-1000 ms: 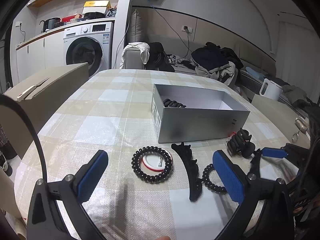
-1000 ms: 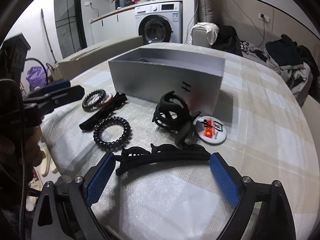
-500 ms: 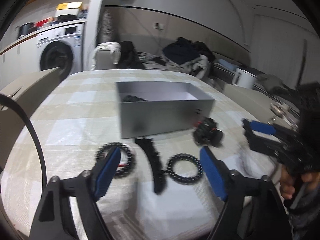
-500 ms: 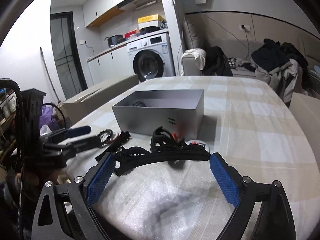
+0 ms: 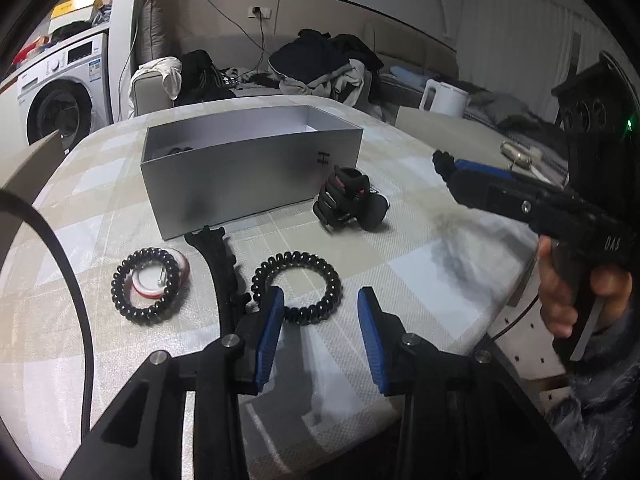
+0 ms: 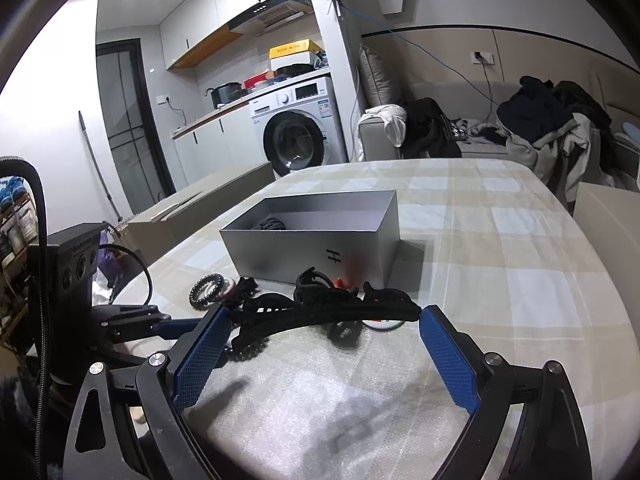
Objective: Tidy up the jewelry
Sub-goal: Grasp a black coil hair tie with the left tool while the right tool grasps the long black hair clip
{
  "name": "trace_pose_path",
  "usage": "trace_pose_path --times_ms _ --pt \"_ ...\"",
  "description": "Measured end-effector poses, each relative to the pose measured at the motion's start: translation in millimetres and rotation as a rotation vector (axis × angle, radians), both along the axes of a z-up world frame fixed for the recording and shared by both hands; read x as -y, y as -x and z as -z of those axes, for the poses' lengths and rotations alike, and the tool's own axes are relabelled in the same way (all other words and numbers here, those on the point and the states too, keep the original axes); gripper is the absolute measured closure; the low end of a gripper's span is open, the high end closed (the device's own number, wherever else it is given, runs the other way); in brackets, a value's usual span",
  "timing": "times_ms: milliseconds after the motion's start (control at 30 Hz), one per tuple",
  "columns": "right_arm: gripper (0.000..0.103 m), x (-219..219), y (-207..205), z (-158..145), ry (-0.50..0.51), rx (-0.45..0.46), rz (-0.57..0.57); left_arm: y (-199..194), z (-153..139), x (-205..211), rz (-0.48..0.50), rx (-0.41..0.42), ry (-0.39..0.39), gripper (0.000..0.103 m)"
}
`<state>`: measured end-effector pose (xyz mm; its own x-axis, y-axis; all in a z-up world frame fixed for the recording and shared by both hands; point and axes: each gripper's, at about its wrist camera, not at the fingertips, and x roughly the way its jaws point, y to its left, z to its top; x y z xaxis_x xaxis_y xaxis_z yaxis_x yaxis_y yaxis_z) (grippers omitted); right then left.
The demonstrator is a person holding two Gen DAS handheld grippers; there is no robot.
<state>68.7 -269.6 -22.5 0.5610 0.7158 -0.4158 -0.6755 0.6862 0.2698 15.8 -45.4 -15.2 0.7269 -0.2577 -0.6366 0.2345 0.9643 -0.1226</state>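
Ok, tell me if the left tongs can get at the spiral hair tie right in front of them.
Probably yes. The left tongs are open just above the near edge of the spiral hair tie, with nothing lying over it. The long black clip lies close beside the left finger and might get nudged.

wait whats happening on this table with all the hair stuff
A person is sorting hair accessories into a grey box. The right tool holds a long black hair clip lifted above the table. The left tool, open, sits by a black coil hair tie. Another coil tie and a claw clip lie loose.
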Motion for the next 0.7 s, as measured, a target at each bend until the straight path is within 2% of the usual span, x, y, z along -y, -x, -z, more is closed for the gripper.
trace_pose_path --times_ms 167,300,433,600,700 --pt "0.008 1 1 0 -0.005 0.011 0.0 -3 3 3 -0.014 -0.034 -0.069 0.071" --pt "0.008 2 2 -2 -0.01 0.018 0.001 -3 6 -1 -0.027 -0.056 -0.045 0.071" --pt "0.008 3 1 -2 -0.015 0.022 0.001 -7 8 1 -0.07 -0.053 -0.081 0.069" --pt "0.008 5 1 -2 -0.023 0.019 0.002 -15 9 7 -0.066 -0.052 -0.103 0.045" --pt "0.008 5 1 -2 -0.024 0.018 -0.002 -21 11 11 -0.067 -0.047 -0.117 0.044"
